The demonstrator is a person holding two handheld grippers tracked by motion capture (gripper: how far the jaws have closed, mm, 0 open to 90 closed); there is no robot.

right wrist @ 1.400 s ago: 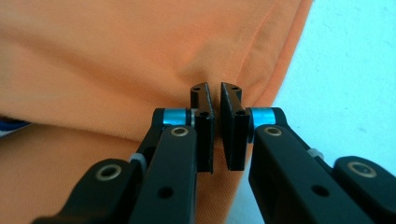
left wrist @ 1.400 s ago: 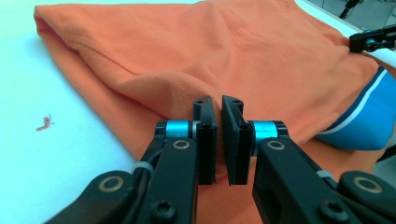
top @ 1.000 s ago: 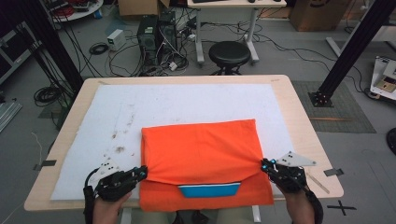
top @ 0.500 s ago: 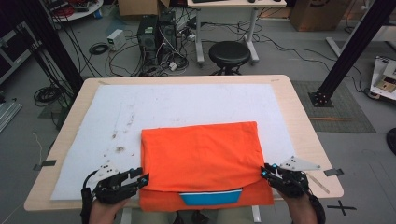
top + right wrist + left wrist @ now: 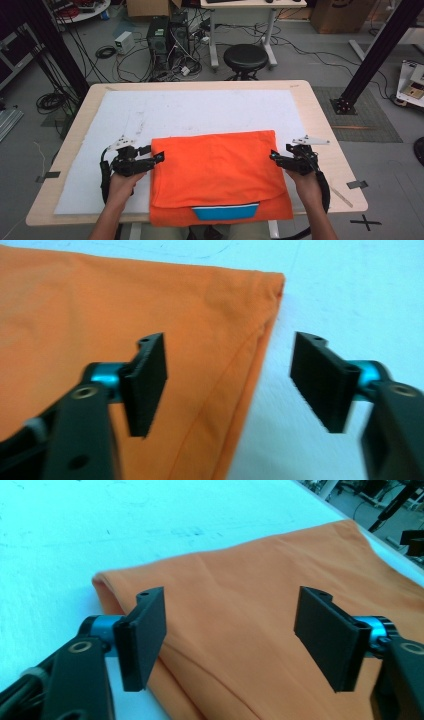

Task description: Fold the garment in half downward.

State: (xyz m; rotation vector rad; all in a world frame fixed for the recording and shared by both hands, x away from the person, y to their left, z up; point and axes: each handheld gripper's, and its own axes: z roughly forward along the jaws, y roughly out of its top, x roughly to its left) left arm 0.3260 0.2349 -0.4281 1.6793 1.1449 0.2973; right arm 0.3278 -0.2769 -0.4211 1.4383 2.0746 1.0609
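Note:
An orange folded garment (image 5: 217, 175) lies on the white mat (image 5: 200, 110), with a blue patch (image 5: 225, 212) peeking out under its front fold. At the cloth's left edge is my left gripper (image 5: 156, 153), and my right gripper (image 5: 275, 158) is at the right edge. Both point inward and have just been opening. In the left gripper view the left gripper (image 5: 232, 605) stands wide over the orange cloth (image 5: 240, 580), pads clear of it. In the right gripper view the right gripper (image 5: 227, 352) straddles the cloth's folded edge (image 5: 250, 365) without pressing it.
The mat covers most of the wooden table (image 5: 320, 110); bare mat lies beyond the cloth. Tape strips (image 5: 358, 184) sit near the right edge. Past the table stand a black stool (image 5: 245, 56), a computer tower (image 5: 161, 37), floor cables and black frame posts (image 5: 372, 55).
Both grippers have slid from the cloth's front corners up along its sides, away from the person, and their jaws have gone from shut to wide open, letting go of the cloth.

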